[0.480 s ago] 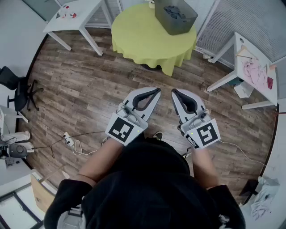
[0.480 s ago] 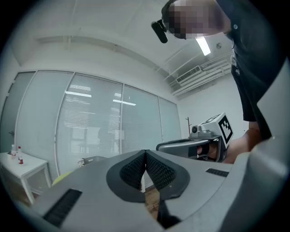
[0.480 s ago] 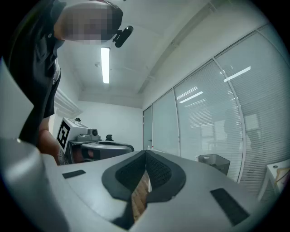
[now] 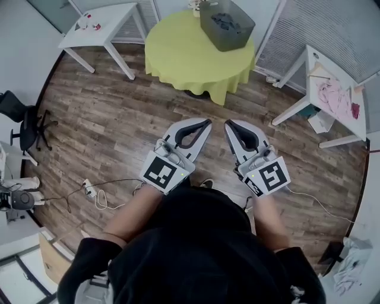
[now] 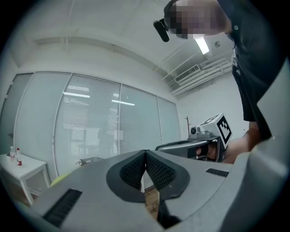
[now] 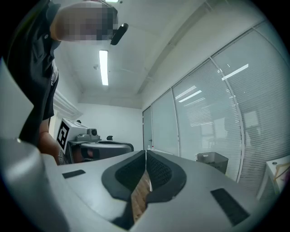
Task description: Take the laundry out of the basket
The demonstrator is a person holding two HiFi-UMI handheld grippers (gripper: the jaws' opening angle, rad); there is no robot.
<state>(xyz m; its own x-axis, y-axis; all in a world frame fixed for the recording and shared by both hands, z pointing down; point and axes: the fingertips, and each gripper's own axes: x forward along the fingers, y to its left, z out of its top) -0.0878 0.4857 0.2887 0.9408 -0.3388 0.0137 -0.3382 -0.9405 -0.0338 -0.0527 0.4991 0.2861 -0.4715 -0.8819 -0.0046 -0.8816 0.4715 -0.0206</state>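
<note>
The grey basket point(image 4: 227, 25) stood at the far edge of the round counter point(image 4: 184, 59), which was covered by a yellow-green cloth. The laundry point(image 4: 226, 18) lay inside the basket as a dark, crumpled heap that did not rise above the rim; how many pieces made it up could not be told from so far off. Both tools were well apart from the counter, held low over the wooden floor point(image 4: 107, 119) just in front of the person. The left tongs point(image 4: 208, 122) were pressed together with nothing between them, and the right tongs point(image 4: 227, 124) were likewise pressed together and empty. The laundry would probably be light, soft and limp, sagging and trailing when lifted, and pieces might tangle with one another. A firm pinch on a raised fold at the top of the heap looked the best hold, with the lift going straight up clear of the rim. The basket itself seemed light enough to slide or tip if a piece snagged, so one pair of tongs might need to steady its wall
</note>
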